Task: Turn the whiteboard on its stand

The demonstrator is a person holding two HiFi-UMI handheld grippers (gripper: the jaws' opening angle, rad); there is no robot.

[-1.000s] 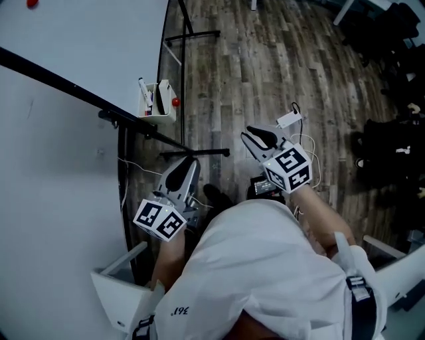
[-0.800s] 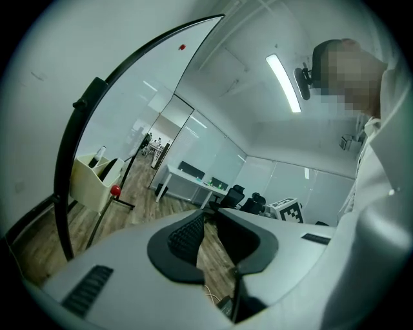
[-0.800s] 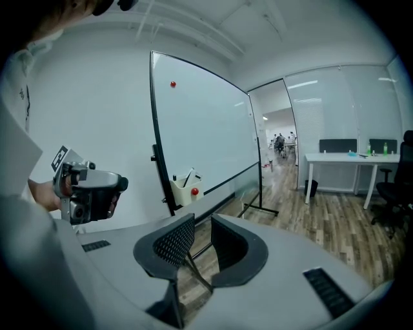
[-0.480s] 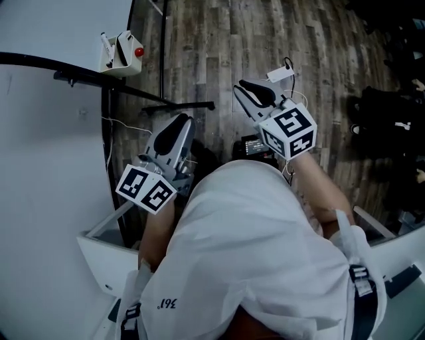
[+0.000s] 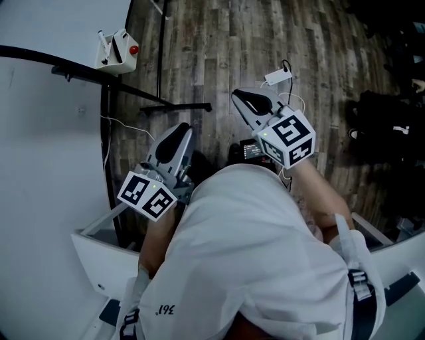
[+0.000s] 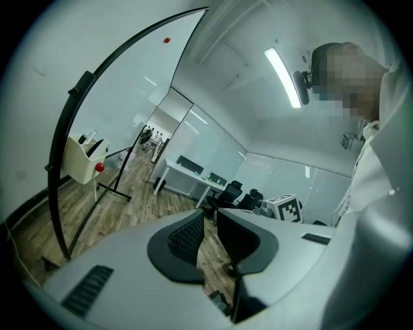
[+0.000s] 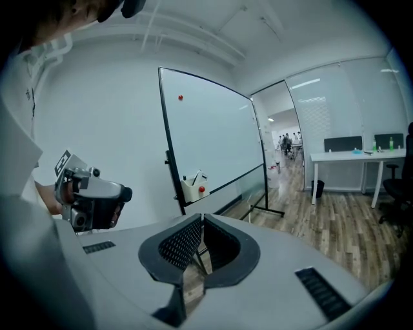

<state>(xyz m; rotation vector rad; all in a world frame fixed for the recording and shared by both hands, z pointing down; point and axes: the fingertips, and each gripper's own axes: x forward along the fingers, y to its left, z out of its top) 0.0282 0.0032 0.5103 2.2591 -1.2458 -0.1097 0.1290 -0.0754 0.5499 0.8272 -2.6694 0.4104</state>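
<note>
The whiteboard (image 5: 60,20) stands ahead and to the left of both tongs, well apart from them, and neither touches it. The left tongs (image 5: 176,136) are the nearer, their jaws a narrow slit apart with only floor showing through. The right tongs (image 5: 247,99) have their tips all but together and hold nothing. In the right gripper view the board rises straight beyond the jaws. A white wall lies close behind the board, while the wood floor (image 5: 212,40) is open on its other side and a desk (image 7: 358,155) stands far off. The stand's black foot (image 5: 176,106) lies on the floor between the two tongs. The board is white with a thin black frame and a small red dot (image 7: 180,97) high up. A white tray box (image 5: 116,53) on one side upright holds markers.
</note>
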